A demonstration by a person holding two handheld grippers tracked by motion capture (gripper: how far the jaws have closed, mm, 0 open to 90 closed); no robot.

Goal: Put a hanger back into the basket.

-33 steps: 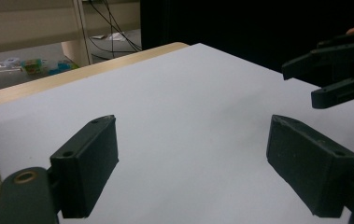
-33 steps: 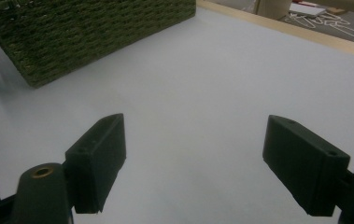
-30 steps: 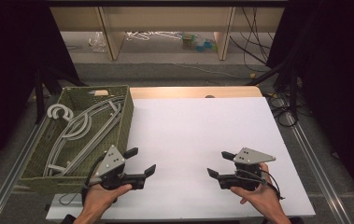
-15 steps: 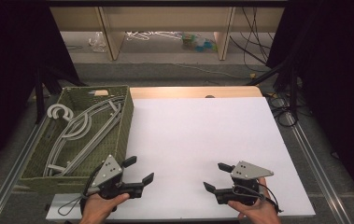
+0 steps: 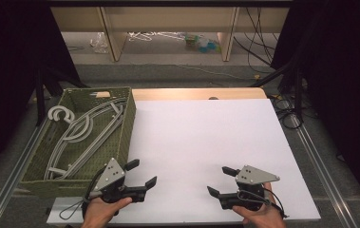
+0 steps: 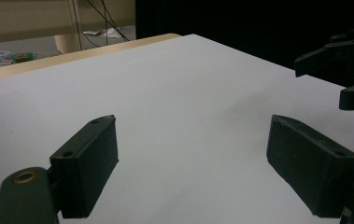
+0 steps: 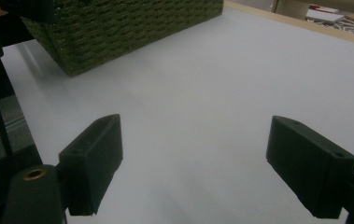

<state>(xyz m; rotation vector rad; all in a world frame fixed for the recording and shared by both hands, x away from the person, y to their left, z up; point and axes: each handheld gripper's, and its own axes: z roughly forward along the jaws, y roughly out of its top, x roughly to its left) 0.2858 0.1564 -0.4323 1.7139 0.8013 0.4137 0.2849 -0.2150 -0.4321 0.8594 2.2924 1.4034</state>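
Note:
My left gripper (image 5: 142, 173) is held open low over the white table sheet (image 5: 201, 137), near its front edge and just right of a green woven basket (image 5: 131, 118). My right gripper (image 5: 219, 181) is open too, at the front right, its jaws pointing left toward the other. Nothing is between either pair of jaws. In the left gripper view the jaws (image 6: 191, 140) stand wide over bare white sheet, with the right gripper (image 6: 343, 70) at the upper right. The right gripper view shows its open jaws (image 7: 193, 135) facing the basket (image 7: 128, 28).
The basket holds several pale grey clothes hangers (image 5: 82, 128). A wooden table edge (image 5: 196, 93) borders the sheet at the back. Metal rails (image 5: 310, 152) run along both sides. Beyond the table stand shelf legs, cables and small clutter on the floor (image 5: 201, 42).
Both grippers have drawn back toward the front edge of the table, both staying open and empty. The right one moved back slightly more.

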